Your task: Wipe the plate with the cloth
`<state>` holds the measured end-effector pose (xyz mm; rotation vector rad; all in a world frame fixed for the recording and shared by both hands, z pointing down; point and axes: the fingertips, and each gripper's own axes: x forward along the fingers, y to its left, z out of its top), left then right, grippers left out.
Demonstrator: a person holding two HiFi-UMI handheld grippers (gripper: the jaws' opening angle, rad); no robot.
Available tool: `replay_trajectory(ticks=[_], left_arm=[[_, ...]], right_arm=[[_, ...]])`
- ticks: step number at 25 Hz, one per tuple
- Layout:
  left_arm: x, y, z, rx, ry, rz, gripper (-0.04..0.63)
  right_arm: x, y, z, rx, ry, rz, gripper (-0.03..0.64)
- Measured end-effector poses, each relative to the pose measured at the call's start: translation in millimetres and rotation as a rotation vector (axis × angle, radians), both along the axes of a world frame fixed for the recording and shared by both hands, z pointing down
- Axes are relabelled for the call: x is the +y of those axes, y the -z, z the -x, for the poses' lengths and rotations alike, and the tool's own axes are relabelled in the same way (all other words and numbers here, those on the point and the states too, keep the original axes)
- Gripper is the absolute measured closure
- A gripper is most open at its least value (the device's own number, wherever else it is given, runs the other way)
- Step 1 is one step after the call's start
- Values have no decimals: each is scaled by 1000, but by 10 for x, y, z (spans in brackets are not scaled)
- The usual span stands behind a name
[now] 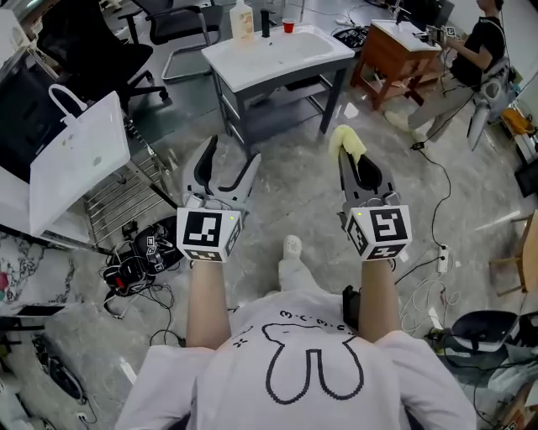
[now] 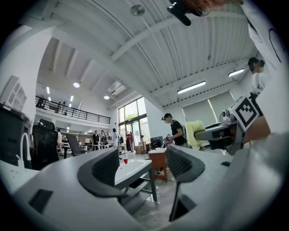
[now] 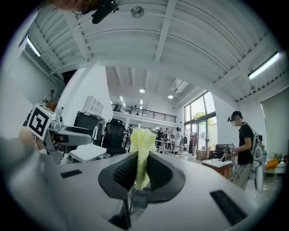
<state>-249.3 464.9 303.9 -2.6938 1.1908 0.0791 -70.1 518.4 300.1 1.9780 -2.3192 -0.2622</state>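
At your twelve o'clock: a white-topped, grey-framed table (image 1: 286, 55) carrying a pale plastic bottle (image 1: 242, 20), a slim dark bottle (image 1: 266, 23) and a small red cup (image 1: 288, 27).

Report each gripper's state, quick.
Left gripper: open, nothing between its jaws.
Right gripper: closed on the yellow cloth.

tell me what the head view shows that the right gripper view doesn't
Only the head view: the wearer's rabbit-print shirt and the red cup on the white table. Only the right gripper view: the ceiling and the balcony railing. Both: the yellow cloth clamped in the right gripper, and the left gripper, open and empty.
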Motion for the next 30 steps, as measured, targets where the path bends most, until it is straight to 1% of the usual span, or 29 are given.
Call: replay_trajectory(ticks=[1,4,8,11,14,17,21,23,30], left_arm=[[-77,-8,-25,-11,7,-3,263],[-340,-14,-160,-35,13,-4,259],[-750,-18,-384,-9,3,38,259],[-1060,7,-575,-14,8,28,259],[-1382,12,-768,-40,22,17,259],[-1694,-12,-921,-60,40,34,261],[-2086,-60,-1075,-21,45,94,261],[-2229,-89,-1131,-9,57,101,261],[-2621,-138,-1275,-28,104,105,261]], right_arm=[[-81,-14,-15,-2,4,0,566],[-347,-53,-120,-9,13,1,566],[-771,-80,-346,-38,18,3,566],[-1126,-82,-524,-58,27,6,566],[-1497,-83,-679,-56,49,10,566],[-1860,-77,-820,-51,78,21,566],[-2289,-54,-996,-48,101,26,566],[-2451,-85,-1068,-41,112,33,566],[-2880,-176,-1278,-63,120,55,566]])
